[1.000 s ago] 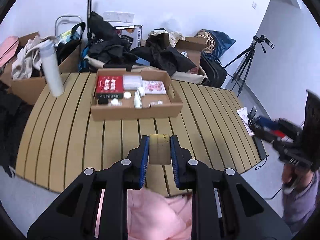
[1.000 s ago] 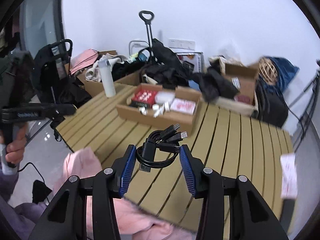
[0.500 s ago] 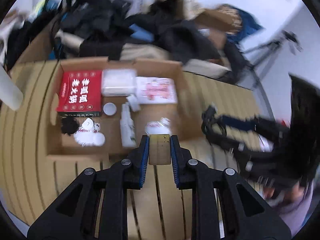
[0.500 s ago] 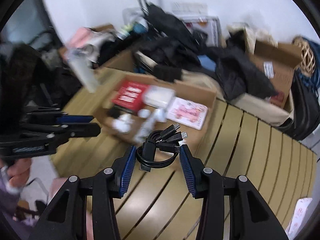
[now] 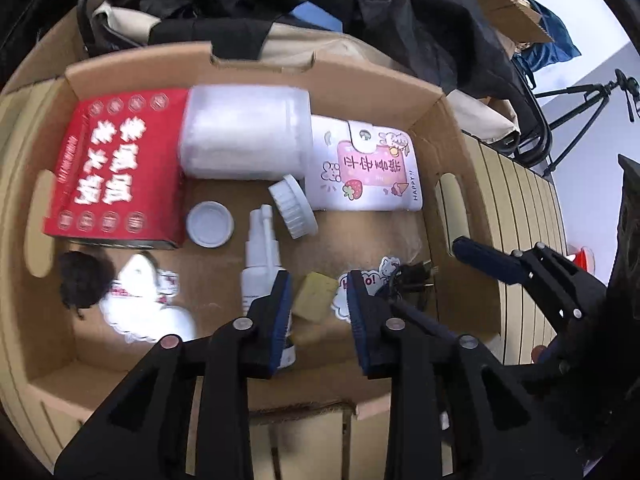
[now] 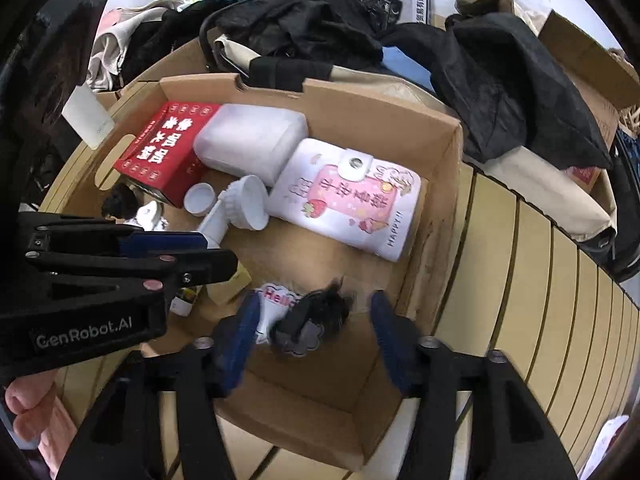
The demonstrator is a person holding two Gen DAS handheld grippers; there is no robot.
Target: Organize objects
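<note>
Both grippers hang over an open cardboard box [image 5: 452, 148] on a slatted wooden table. My left gripper [image 5: 318, 300] is open; a small yellow block [image 5: 314, 298] lies loose on the box floor between its fingers. My right gripper [image 6: 314, 320] is open wide; the black coiled cable [image 6: 314, 322], blurred, lies between its fingers on the box floor, and also shows in the left wrist view [image 5: 408, 276]. The box [image 6: 432, 208] holds a red carton [image 5: 116, 176], a white tub [image 5: 244, 132], a pink pouch [image 5: 368, 168], a spray bottle [image 5: 262, 252], lids and stickers.
Black bags and clothes [image 6: 328, 24] are piled behind the box with more cardboard boxes [image 6: 588, 48]. Bare table slats [image 6: 540, 300] lie to the right of the box. A tripod [image 5: 580, 120] stands at the far right. The left gripper body [image 6: 100, 280] crosses the right wrist view.
Both grippers have moved forward from the table's front edge to over the box. Both have opened: the left let go of the yellow block, the right let go of the cable.
</note>
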